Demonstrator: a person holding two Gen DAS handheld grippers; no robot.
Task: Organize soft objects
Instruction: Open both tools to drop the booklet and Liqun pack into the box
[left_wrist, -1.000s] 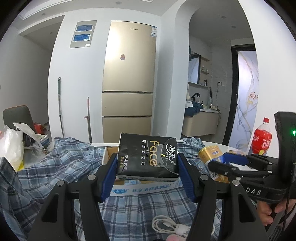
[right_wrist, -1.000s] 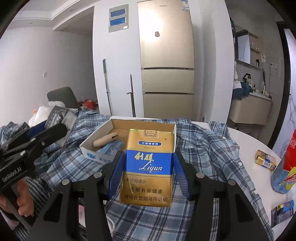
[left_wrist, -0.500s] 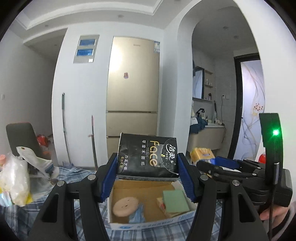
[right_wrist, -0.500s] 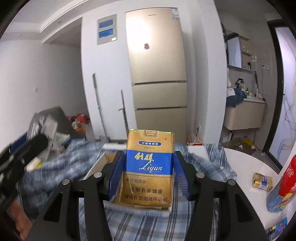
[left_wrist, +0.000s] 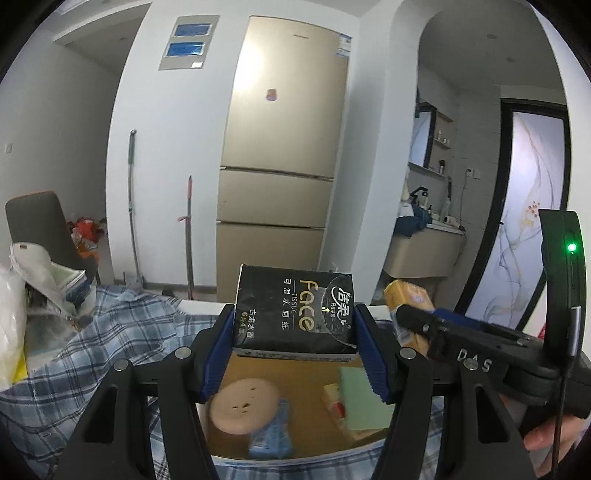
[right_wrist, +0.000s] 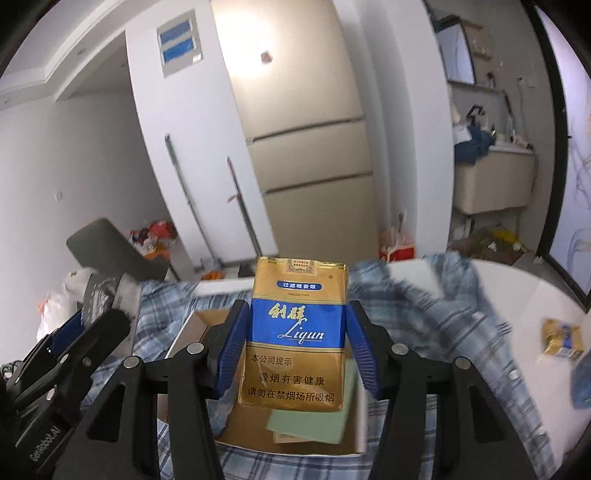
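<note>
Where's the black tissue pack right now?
In the left wrist view, the black tissue pack is clamped between the left gripper's blue fingers, held above the open cardboard box that sits on the plaid cloth.

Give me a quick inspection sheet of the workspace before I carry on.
Surface: white table under blue plaid cloth.
Job's things: black tissue pack; gold-and-blue cigarette pack; open cardboard box holding round beige pad, green pad.
Clutter: white plastic bag; small gold pack.
Grippers: left gripper clamps tissue pack; right gripper clamps cigarette pack.
Cables: nothing seen.
Surroundings: gold fridge, grey chair.
</note>
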